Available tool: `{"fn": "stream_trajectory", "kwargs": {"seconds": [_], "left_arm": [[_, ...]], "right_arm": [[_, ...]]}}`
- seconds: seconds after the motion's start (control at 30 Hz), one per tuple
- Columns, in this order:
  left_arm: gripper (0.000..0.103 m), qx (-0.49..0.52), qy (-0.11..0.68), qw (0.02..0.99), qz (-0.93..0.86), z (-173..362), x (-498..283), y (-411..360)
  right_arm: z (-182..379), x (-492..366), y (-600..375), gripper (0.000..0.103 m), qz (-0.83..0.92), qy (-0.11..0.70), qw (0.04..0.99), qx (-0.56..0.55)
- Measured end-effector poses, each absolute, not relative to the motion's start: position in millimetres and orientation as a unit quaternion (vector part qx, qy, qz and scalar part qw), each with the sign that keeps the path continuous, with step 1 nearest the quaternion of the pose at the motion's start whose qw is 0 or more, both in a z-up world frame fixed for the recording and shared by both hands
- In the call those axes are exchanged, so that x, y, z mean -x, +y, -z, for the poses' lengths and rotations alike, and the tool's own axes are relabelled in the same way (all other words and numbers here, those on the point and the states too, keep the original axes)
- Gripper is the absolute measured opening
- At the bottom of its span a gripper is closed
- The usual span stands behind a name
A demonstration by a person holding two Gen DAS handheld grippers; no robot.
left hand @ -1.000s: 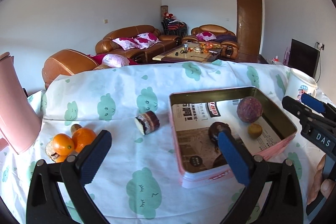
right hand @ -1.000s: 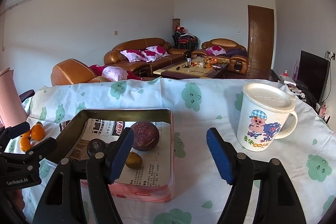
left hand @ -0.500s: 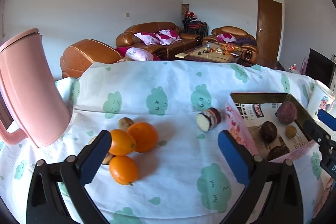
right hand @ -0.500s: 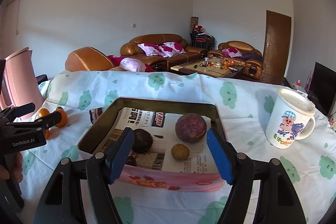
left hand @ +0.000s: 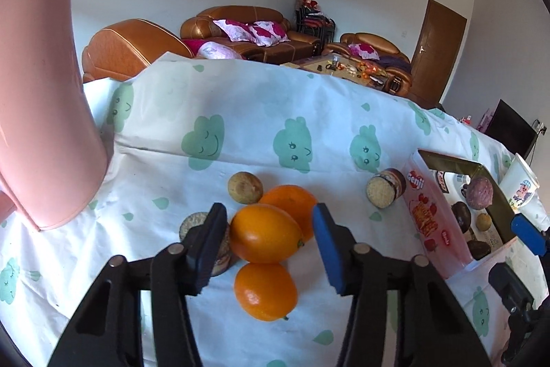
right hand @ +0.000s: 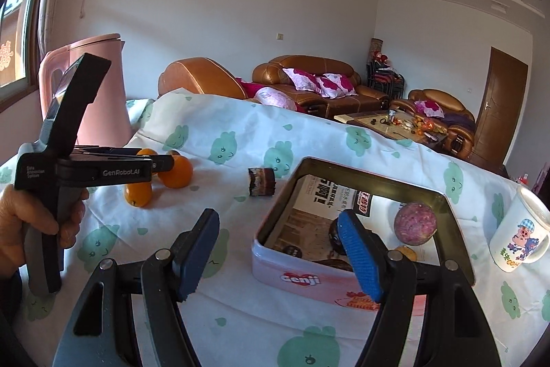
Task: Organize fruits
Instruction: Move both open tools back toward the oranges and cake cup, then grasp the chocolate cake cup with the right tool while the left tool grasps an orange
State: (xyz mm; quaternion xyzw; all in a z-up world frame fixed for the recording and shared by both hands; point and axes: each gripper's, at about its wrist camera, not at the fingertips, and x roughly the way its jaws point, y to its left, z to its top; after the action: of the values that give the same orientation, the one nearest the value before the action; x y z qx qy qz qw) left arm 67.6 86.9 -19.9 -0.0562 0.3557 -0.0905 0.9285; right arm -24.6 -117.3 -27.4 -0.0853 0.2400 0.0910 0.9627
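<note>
Counter [left hand: 240,112] carries a pink tin [right hand: 309,281] holding several fruits. Left tool [left hand: 270,241] hangs released, fingers straddling the middle orange [left hand: 264,234] of three clustered left of the tin. Right tool [right hand: 280,251] is released over the tin's near corner.

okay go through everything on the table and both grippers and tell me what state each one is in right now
left gripper: open, jaws either side of the middle orange, not closed on it.
right gripper: open, empty, above the tin's near edge.
middle orange: on the cloth, touching its neighbours.
tin: lid off, paper-lined, several fruits inside.
purple fruit: resting in the tin.
mug: upright, lid on.
pink kettle: upright, lid shut.
</note>
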Motion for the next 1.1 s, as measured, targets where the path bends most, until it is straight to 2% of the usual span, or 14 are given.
{"fn": "stream_trajectory", "kwargs": {"seconds": [0.27,0.47,0.63,0.87,0.9,0.97,1.07,1.1], "left_arm": [[0.042,0.064,0.349,0.931,0.084,18,-64,91],[0.042,0.071,0.293,0.951,0.069,-5,-46,96],[0.042,0.064,0.264,0.961,0.056,-18,-40,101],[0.042,0.086,0.255,0.962,0.032,-26,-40,119],[0.042,0.090,0.255,0.962,0.028,-26,-40,122],[0.042,0.095,0.254,0.962,0.021,-28,-41,127],[0.042,0.100,0.247,0.964,0.013,-31,-40,132],[0.042,0.101,0.244,0.964,0.011,-32,-39,134]], "right_arm": [[28,17,-111,0.073,-0.094,0.248,0.960,0.085],[18,-9,-120,0.073,-0.084,0.261,0.961,0.044],[15,-63,-108,0.073,-0.107,0.313,0.943,0.039],[31,-127,-73,0.073,-0.136,0.389,0.904,0.114],[36,-133,-68,0.072,-0.137,0.402,0.896,0.129],[46,-141,-58,0.057,-0.131,0.426,0.880,0.165],[59,-147,-49,0.045,-0.117,0.447,0.860,0.217],[61,-147,-46,0.044,-0.114,0.451,0.856,0.227]]}}
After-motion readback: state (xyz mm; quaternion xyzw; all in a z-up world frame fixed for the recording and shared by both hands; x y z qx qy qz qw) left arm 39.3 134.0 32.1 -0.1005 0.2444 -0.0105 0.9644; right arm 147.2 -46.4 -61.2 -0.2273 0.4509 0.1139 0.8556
